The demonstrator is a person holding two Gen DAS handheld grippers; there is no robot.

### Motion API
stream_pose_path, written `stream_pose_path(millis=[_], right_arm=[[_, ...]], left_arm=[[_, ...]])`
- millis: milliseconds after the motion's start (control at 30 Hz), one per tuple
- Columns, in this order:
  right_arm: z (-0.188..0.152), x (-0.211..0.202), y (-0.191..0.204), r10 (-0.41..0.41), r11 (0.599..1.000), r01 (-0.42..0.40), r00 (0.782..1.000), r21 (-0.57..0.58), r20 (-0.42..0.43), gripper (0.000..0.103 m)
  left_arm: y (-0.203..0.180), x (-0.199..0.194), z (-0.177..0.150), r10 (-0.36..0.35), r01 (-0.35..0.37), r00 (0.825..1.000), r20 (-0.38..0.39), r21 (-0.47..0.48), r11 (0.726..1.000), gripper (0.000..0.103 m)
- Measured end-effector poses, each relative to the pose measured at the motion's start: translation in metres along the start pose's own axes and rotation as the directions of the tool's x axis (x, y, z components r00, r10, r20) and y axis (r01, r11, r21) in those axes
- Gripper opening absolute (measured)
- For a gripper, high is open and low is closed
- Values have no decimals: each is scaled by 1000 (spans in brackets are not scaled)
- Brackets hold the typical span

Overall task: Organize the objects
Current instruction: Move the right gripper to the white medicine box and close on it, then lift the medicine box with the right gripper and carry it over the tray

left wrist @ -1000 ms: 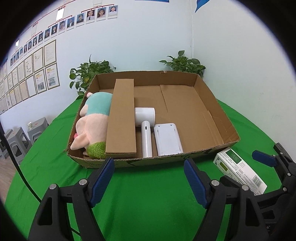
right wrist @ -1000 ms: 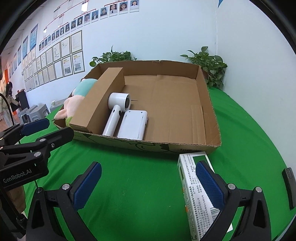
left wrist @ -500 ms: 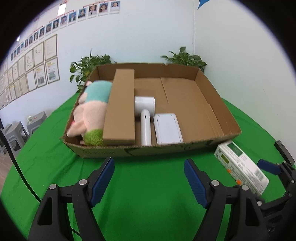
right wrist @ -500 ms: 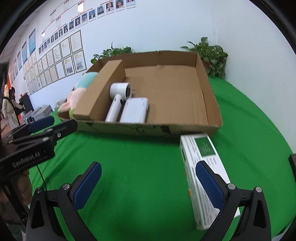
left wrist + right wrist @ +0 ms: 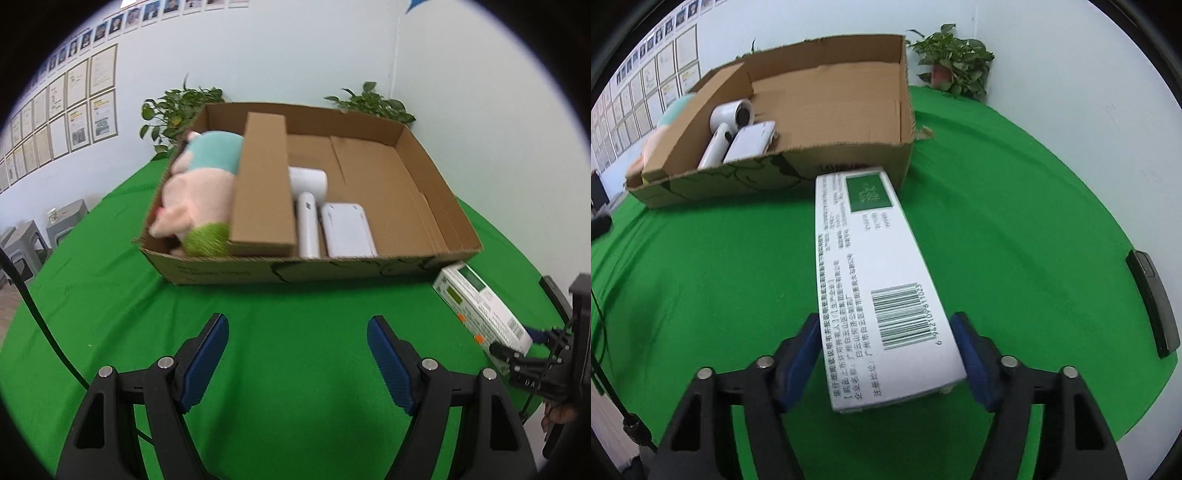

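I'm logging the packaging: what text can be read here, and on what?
"6 942109 811023", roughly: white box, beside its barcode.
"注册地址" and "企业名称": line starts along that box's edge; the rest is blurred.
Cardboard box front print: blurred.
Wall papers: too small.

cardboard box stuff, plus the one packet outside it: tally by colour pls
White: 3, the hair dryer, the flat device, and the packet outside, between the closing right gripper pads.
Brown: 1, the long carton.
Pink, teal and green: 1, the plush toy.
Total: 5
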State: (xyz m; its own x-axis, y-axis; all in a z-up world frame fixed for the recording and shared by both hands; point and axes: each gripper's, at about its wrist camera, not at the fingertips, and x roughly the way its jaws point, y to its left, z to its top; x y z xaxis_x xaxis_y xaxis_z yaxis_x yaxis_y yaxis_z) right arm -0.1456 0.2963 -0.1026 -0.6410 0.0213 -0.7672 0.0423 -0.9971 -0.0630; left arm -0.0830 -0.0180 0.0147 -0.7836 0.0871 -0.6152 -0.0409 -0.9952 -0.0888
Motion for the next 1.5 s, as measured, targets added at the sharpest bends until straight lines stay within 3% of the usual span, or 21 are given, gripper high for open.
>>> stream_pose_path(millis=[133, 200, 233, 300, 367, 433, 467, 567, 633, 667, 767, 900, 1100, 1267, 1367, 1433, 1500], right_arm=[[-1, -8, 25, 91, 995, -92, 996, -31, -16, 61], [-2, -14, 38, 163, 985, -164, 986, -43, -24, 68], [-5, -17, 48, 201, 978, -202, 979, -60, -28, 85], [-7, -20, 58, 211, 973, -211, 977, -88, -13, 102], [-6, -18, 62, 198, 977, -198, 980, -85, -8, 102], [-3, -14, 60, 196, 979, -197, 980, -57, -14, 102], [-2, -13, 62, 187, 981, -188, 982, -56, -14, 102], [-1, -11, 59, 153, 987, -154, 988, -53, -18, 93], [-3, -12, 53, 152, 987, -153, 988, -40, -27, 71], [-4, -12, 53, 149, 988, -150, 988, -43, -31, 65], [-9, -17, 55, 182, 982, -183, 983, -44, -34, 65], [-16, -24, 59, 245, 969, -246, 968, -13, -48, 64], [-19, -28, 55, 379, 923, -374, 924, 88, -56, 64], [-19, -28, 65, 390, 920, -386, 919, 70, -54, 63], [-19, -30, 72, 371, 928, -369, 928, 41, -46, 62], [-18, -32, 78, 357, 934, -356, 933, 23, -40, 62], [-19, -35, 80, 345, 938, -345, 938, 13, -32, 61]], left_arm=[[16, -11, 15, -29, 29, 1000, -6, -35, 999, 77], [19, -2, 20, -158, 151, 984, -82, -87, 985, 77], [18, 5, 21, -221, 208, 967, -123, -113, 972, 77], [11, 26, 20, -381, 344, 901, -206, -194, 919, 77], [-4, 45, 18, -452, 405, 856, -251, -219, 888, 77], [-21, 61, 16, -478, 430, 830, -287, -216, 877, 77], [-31, 71, 16, -509, 460, 805, -305, -221, 860, 77], [-57, 96, 16, -597, 536, 728, -337, -263, 802, 77], [-73, 108, 13, -632, 564, 687, -358, -285, 775, 77], [-81, 117, 11, -644, 571, 667, -373, -298, 765, 77], [-95, 126, 3, -672, 589, 627, -394, -325, 740, 77], [-97, 132, -13, -693, 583, 593, -411, -374, 721, 77], [-85, 125, -25, -719, 588, 584, -376, -415, 695, 77], [-80, 115, -33, -704, 575, 613, -360, -407, 709, 75], [-75, 109, -32, -692, 564, 635, -344, -405, 719, 62], [-72, 106, -31, -683, 554, 648, -337, -406, 726, 46], [-71, 102, -29, -680, 558, 657, -325, -396, 729, 44]])
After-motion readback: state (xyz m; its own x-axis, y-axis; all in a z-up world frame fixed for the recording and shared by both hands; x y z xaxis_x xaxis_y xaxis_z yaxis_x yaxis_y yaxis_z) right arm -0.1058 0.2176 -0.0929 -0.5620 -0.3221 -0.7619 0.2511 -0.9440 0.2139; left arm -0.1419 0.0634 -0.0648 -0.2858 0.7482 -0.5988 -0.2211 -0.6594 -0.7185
